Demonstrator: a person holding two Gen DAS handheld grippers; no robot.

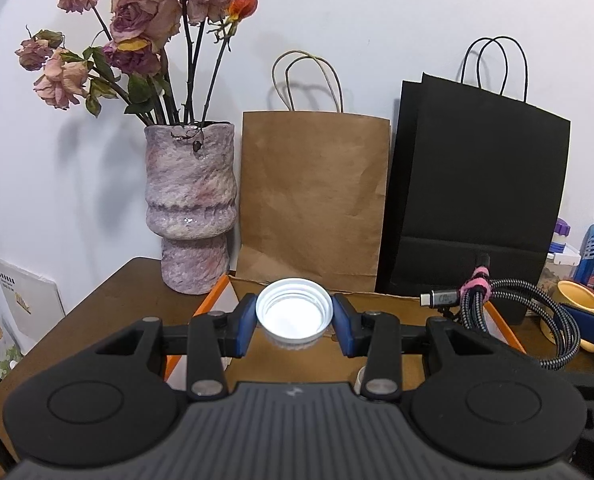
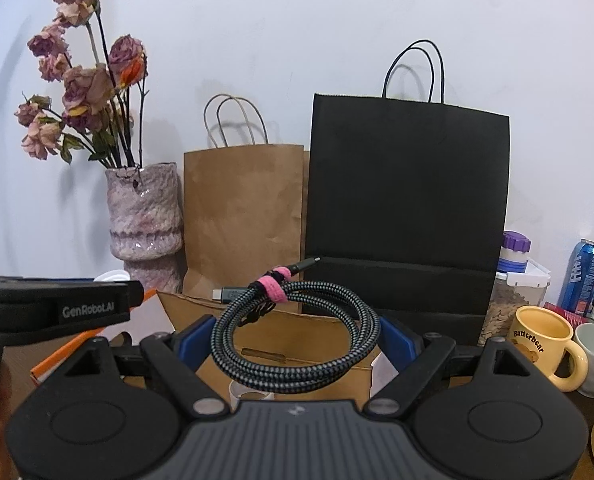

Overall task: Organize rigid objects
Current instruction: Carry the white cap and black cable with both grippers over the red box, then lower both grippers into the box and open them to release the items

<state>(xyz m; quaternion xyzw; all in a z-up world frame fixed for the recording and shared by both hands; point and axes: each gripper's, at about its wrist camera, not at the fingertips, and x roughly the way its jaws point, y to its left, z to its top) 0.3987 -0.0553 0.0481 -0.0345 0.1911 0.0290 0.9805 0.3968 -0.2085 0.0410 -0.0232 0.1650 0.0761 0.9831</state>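
My left gripper (image 1: 294, 320) clamps a white bottle cap (image 1: 294, 314) above an open cardboard box (image 1: 377, 300). My right gripper (image 2: 295, 344) clamps a coiled braided cable (image 2: 297, 344) wide, before paper bags (image 2: 407, 216).

Two close wrist views, both facing black bag (image 1: 477, 184).

**Bystanders at the back of the bench**

A mottled pink vase (image 1: 191, 208) of dried roses (image 1: 137, 36) stands at the rear left of the dark wooden bench (image 1: 97, 308). Just beside it a brown paper bag (image 1: 313, 200) leans on the white wall, with a black paper bag (image 1: 477, 184) beside that. Far right: a yellow "Butterbear" mug (image 2: 545, 340), a blue can (image 2: 583, 276) and a purple-lidded jar (image 2: 515, 254).
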